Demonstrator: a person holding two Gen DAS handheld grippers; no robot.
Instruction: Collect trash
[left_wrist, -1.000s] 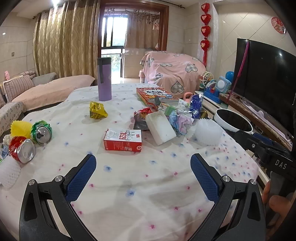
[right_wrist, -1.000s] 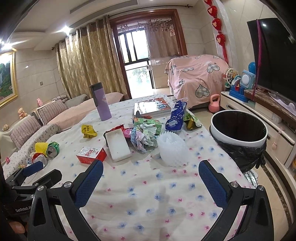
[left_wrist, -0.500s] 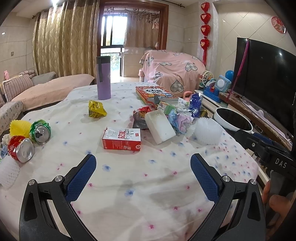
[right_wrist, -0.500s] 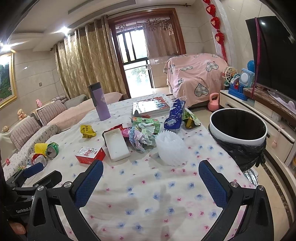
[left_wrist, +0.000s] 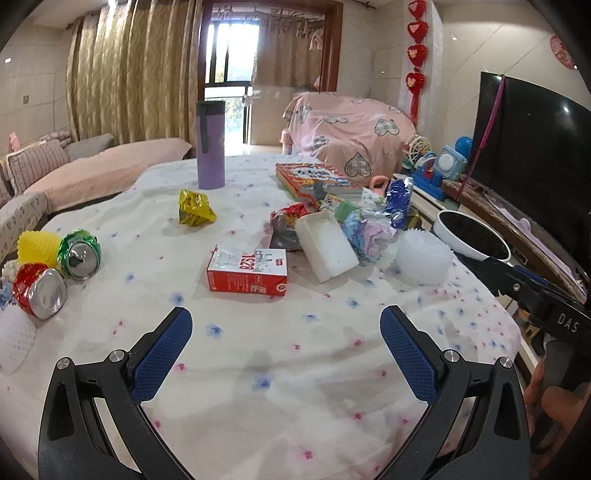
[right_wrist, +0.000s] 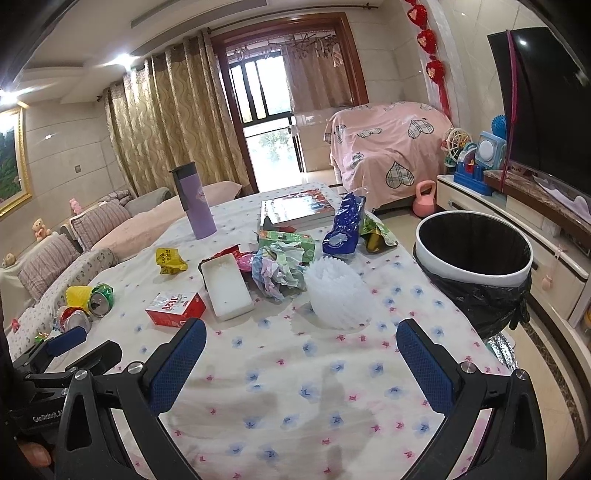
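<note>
We held the left gripper (left_wrist: 286, 328) and right gripper (right_wrist: 301, 341) wide open and empty. Trash lay clustered beside the white tray (right_wrist: 226, 290), bin (right_wrist: 474, 275) off the table's edge; the foam net (right_wrist: 338, 297) would probably crush or slip.

Two crushed cans (left_wrist: 59, 269), one purple tumbler (left_wrist: 211, 144), one bin (right_wrist: 474, 251)

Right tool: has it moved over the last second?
Yes. In the right wrist view the trash bin and purple bottle have dropped slightly lower in frame, so the right tool tilted up or rose a little.
</note>
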